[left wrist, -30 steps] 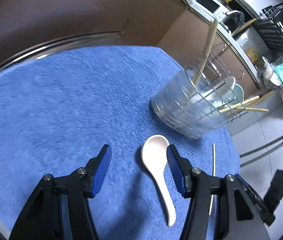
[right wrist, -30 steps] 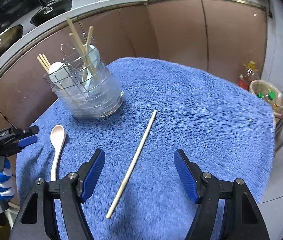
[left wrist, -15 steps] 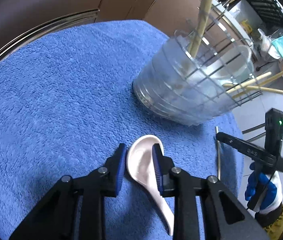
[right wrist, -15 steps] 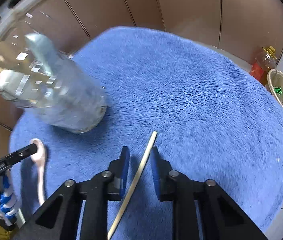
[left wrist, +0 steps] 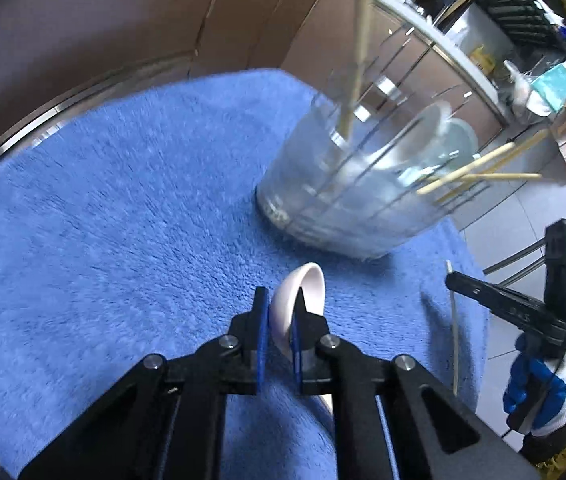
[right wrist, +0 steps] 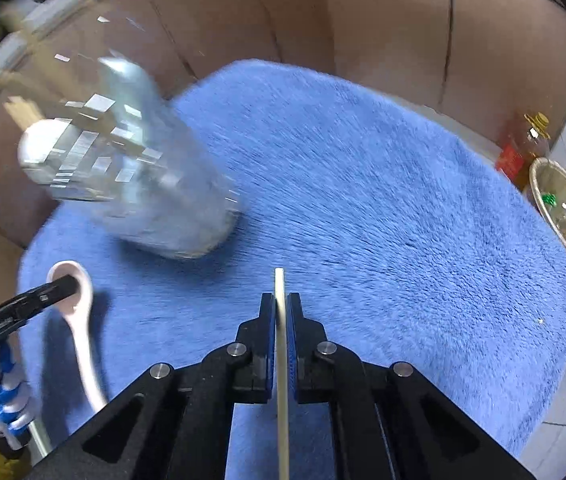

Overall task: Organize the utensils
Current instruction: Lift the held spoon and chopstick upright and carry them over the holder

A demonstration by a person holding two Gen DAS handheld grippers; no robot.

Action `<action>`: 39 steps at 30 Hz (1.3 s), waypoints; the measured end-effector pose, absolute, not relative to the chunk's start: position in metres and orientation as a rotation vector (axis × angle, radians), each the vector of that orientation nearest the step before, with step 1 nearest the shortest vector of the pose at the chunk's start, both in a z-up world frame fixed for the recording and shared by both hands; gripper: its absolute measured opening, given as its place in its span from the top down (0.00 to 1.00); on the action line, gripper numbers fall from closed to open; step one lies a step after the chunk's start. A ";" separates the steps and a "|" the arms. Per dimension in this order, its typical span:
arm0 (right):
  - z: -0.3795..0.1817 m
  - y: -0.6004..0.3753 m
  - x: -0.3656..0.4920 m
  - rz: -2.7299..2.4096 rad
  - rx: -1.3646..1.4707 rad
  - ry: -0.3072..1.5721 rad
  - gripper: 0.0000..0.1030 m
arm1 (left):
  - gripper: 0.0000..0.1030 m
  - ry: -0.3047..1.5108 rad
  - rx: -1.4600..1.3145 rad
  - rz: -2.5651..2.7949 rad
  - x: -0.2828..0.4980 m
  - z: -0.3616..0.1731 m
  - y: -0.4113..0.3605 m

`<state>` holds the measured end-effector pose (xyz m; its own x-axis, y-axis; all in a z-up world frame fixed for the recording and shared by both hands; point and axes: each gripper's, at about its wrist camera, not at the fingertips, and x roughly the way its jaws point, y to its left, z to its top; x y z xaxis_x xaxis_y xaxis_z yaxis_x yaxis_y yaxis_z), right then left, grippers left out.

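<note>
- Currently closed on a white ceramic spoon (left wrist: 297,300): left gripper (left wrist: 279,334), blue pads pinching the rim of the bowl end, bowl tipped on edge and poking forward past the fingertips.
- Trailing back and down beneath the left gripper toward the camera: spoon handle, long axis roughly in line with the fingers; in the right wrist view, handle seen slanting down over the blue towel (right wrist: 363,184), lower end apparently near or on it.
- Clamped on a pale wooden chopstick (right wrist: 281,360): right gripper (right wrist: 281,320), pads shut tight on the shaft near its far end.
- Pointing straight ahead between the fingers: chopstick, long axis along the gripper, short tip showing beyond the pads, the rest running back under the gripper and out of frame.
- Ahead and to the left of the right gripper, ahead and slightly right of the left one: clear utensil holder with wire rack (left wrist: 347,196), motion-blurred, already holding chopsticks and spoons.
- Probably smooth, stiff, brittle and a little heavy: spoon; grip on a curved glazed rim likely to slip or pivot, so a hold nearer the neck judged safer.
- Probably very light and rigid: chopstick; end grip likely to let it swing, thin round shaft prone to rolling between the pads.
</note>
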<state>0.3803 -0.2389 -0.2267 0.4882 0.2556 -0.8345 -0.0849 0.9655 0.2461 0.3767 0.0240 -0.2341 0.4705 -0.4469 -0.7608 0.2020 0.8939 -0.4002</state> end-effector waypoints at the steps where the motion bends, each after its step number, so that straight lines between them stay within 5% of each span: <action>1: -0.221 -0.238 0.374 0.226 0.184 1.021 0.94 | 0.91 0.994 -0.264 -0.405 0.371 -0.229 0.025; 21: -0.102 -0.204 0.241 0.380 0.169 0.681 0.95 | 0.91 0.694 -0.205 -0.344 0.269 -0.106 0.055; 31: -0.029 -0.184 0.280 0.411 0.138 0.464 0.95 | 0.91 0.494 -0.163 -0.233 0.321 -0.027 0.039; 39: -0.011 -0.171 0.335 0.322 0.072 0.327 0.95 | 0.91 0.384 -0.081 -0.102 0.388 -0.015 -0.005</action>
